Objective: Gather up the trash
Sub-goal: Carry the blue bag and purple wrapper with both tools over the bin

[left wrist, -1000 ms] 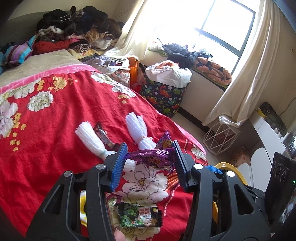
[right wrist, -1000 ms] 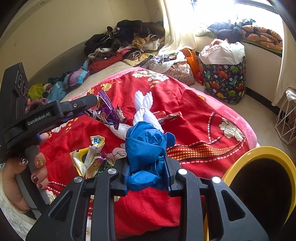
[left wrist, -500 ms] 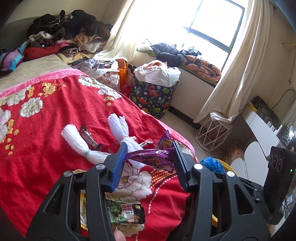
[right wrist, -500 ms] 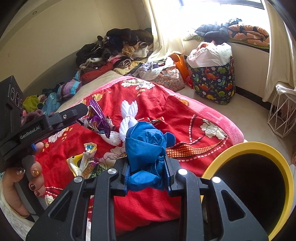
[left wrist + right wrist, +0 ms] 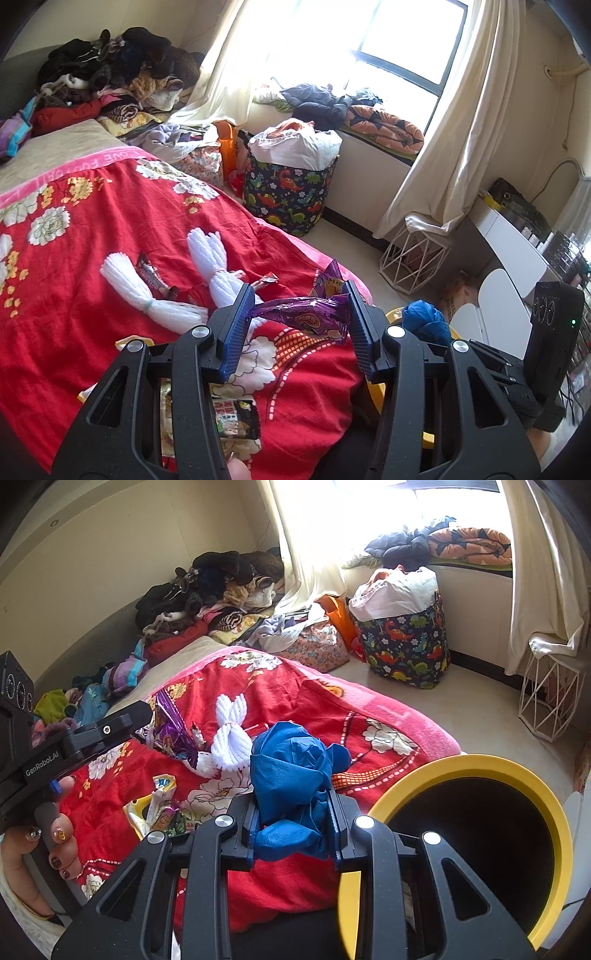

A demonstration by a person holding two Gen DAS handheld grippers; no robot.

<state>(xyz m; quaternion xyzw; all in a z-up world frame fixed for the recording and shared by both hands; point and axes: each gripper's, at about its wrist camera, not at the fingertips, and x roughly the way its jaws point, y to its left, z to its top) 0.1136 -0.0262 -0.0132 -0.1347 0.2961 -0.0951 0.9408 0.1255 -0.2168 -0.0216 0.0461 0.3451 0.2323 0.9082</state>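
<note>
Over the bed edge: both grippers loaded, bin at right

At the foot of the red floral blanket [image 5: 92, 236] I've got the left gripper [image 5: 299, 325] clamped on a purple snack wrapper [image 5: 306, 317], held crosswise between the blue pads [image 5: 236, 325], above the blanket and not touching it. Right gripper [image 5: 295, 812] is closed tight on a crumpled blue glove [image 5: 291, 775]; the wad bulges up out of the jaws.

Yellow-rimmed bin [image 5: 517, 775] sits just right of the right gripper, beside the bed, mouth open toward my camera, inside dark. Glove is near the rim but not over the opening from what I can see.

Trash on the blanket: green-and-black snack pack [image 5: 236, 417] under the left gripper, brown wrapper [image 5: 149, 273] between the two white yarn bundles [image 5: 140, 295], yellow and foil wrappers [image 5: 155, 805] near the bed edge in the right wrist view.

Dinosaur-print hamper [image 5: 291, 192] and a white wire basket [image 5: 410, 258] stand on the floor by the window, well apart from the bin
</note>
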